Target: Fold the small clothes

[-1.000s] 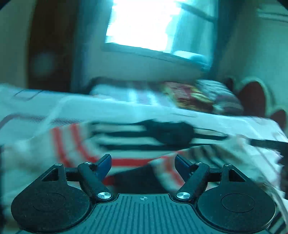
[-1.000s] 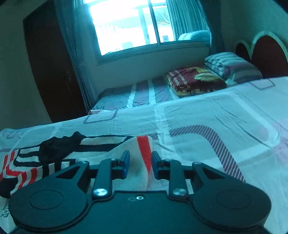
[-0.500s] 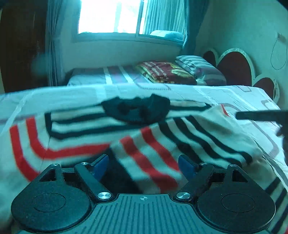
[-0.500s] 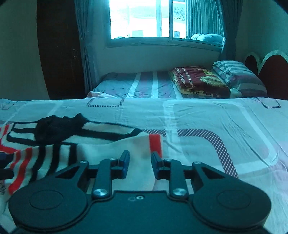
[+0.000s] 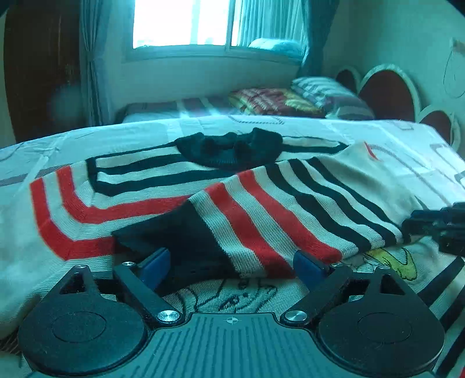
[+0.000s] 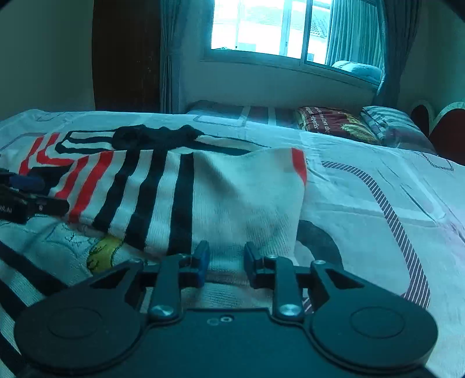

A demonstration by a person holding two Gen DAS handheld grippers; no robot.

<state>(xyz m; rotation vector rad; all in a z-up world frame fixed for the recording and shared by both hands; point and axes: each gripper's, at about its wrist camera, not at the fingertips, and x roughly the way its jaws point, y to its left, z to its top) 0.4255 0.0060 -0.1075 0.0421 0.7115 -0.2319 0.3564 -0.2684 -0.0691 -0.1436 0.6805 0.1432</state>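
A cream knitted sweater (image 5: pixel 162 174) with red and black stripes and a black collar (image 5: pixel 229 145) lies on the bed; it also shows in the right wrist view (image 6: pixel 232 197). One sleeve (image 5: pixel 290 212) is folded across its front. My left gripper (image 5: pixel 231 261) is open, its blue pads on either side of the sleeve's black cuff (image 5: pixel 189 238). My right gripper (image 6: pixel 223 261) is partly closed with a fold of the sweater's cream side between its pads. The left gripper shows at the left edge of the right wrist view (image 6: pixel 26 197).
The bed sheet (image 6: pixel 377 189) is white with grey and striped shapes. A second bed (image 6: pixel 247 112) with a folded dark red blanket (image 6: pixel 334 123) and a striped pillow (image 6: pixel 392 122) stands behind, under a bright window (image 6: pixel 261 26). Rounded headboards (image 5: pixel 386 93) are at right.
The sleeve has been carried across the sweater's front and laid down. My left gripper has come lower and nearer the cuff. My right gripper has drawn closer over the cream side.
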